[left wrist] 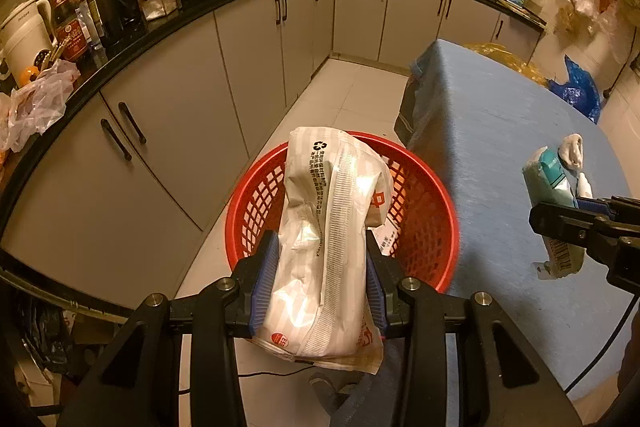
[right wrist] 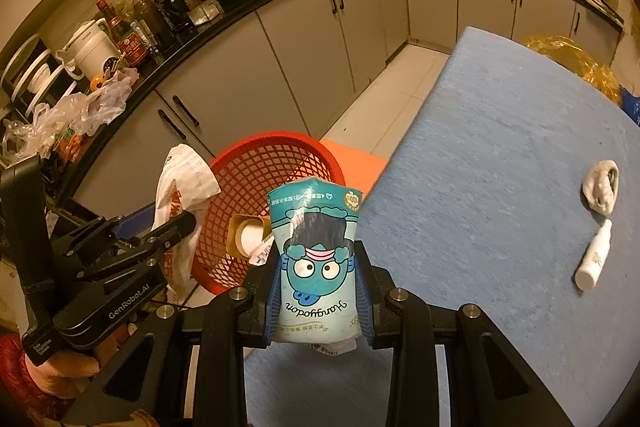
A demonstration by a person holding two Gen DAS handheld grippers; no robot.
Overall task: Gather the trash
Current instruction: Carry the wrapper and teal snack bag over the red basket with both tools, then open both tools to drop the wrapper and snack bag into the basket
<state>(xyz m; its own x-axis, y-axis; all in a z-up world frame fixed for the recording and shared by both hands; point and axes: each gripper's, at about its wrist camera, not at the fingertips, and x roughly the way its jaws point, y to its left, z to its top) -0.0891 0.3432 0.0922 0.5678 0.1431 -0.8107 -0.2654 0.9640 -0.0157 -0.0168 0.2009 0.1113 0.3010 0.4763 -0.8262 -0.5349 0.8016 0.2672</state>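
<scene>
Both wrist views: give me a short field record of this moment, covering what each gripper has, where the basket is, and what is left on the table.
left gripper: shut on white bag, held over the basket
right gripper: shut on teal packet, at the table edge
basket: red, on the floor beside the table, some trash inside
table: blue cloth; small white bottle and crumpled wad lie on it

White wrapper (left wrist: 324, 239) printed with black text, red marks; red lattice basket (left wrist: 424, 227); teal packet (right wrist: 316, 263) printed with cartoon face; blue tablecloth (right wrist: 480, 147); white bottle (right wrist: 594, 259) at 3 o'clock.
</scene>
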